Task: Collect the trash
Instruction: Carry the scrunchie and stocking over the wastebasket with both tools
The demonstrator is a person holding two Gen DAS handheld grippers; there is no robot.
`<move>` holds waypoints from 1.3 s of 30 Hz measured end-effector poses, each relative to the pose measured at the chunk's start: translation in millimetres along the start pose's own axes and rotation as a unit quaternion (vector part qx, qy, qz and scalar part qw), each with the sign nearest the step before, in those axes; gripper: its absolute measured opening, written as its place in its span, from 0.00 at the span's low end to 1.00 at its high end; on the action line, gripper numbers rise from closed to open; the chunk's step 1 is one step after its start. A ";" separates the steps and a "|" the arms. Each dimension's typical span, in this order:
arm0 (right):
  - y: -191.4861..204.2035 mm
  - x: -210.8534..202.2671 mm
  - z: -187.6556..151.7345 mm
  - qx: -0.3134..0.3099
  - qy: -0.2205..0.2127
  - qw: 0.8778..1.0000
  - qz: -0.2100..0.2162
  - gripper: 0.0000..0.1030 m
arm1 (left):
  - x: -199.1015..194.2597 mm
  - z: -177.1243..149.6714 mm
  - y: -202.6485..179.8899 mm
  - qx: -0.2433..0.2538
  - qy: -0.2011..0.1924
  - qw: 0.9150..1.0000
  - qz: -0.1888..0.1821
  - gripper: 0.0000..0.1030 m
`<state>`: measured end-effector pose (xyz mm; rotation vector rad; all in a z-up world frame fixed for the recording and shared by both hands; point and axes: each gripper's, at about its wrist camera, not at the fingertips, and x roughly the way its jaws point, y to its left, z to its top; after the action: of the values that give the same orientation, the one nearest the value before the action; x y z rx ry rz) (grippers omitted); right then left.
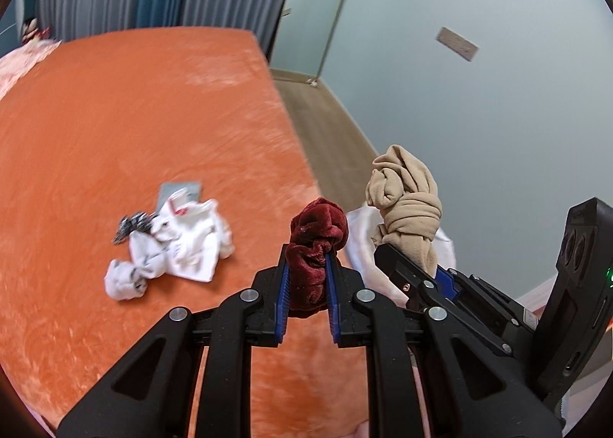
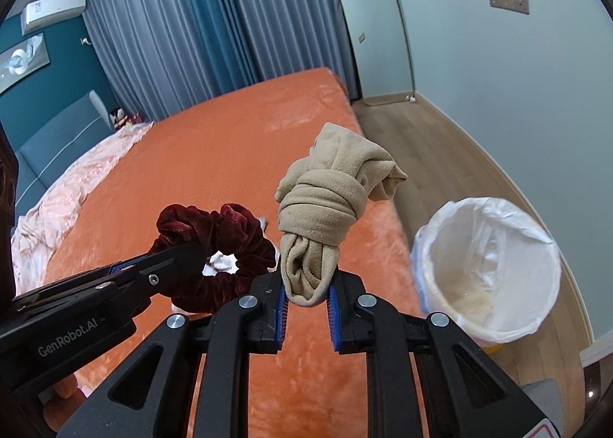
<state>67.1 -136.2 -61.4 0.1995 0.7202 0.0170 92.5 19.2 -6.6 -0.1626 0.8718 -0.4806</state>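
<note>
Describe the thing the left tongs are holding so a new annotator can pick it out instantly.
Start at the big orange bed; two sets of tongs are raised above its near corner. The left tongs are clamped on a dark red velvet scrunchie, a ruffled ring with an open centre. Beside it the right tongs hold a knotted beige cloth bundle, and only the scrunchie is red, plush and ring-shaped.
</note>
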 end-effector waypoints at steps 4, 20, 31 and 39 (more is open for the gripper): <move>-20.7 -21.5 6.4 0.007 -0.022 1.000 -0.010 0.15 | -7.4 6.6 -32.7 0.024 -0.010 1.000 -0.009 0.15; -108.7 -61.8 10.4 0.050 -0.059 0.995 -0.062 0.15 | 8.1 17.6 -145.0 0.103 -0.014 0.993 -0.051 0.15; -151.6 -57.3 5.0 0.076 -0.051 0.992 -0.091 0.15 | 51.4 21.2 -177.2 0.119 0.014 0.991 -0.066 0.15; -174.9 -45.0 -4.3 0.095 -0.038 0.990 -0.102 0.15 | 78.4 23.1 -189.0 0.127 0.032 0.989 -0.069 0.16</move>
<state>21.2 -310.8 -67.9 0.3056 0.6643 -0.2537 89.1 -185.4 15.8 0.0262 0.8577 -0.7254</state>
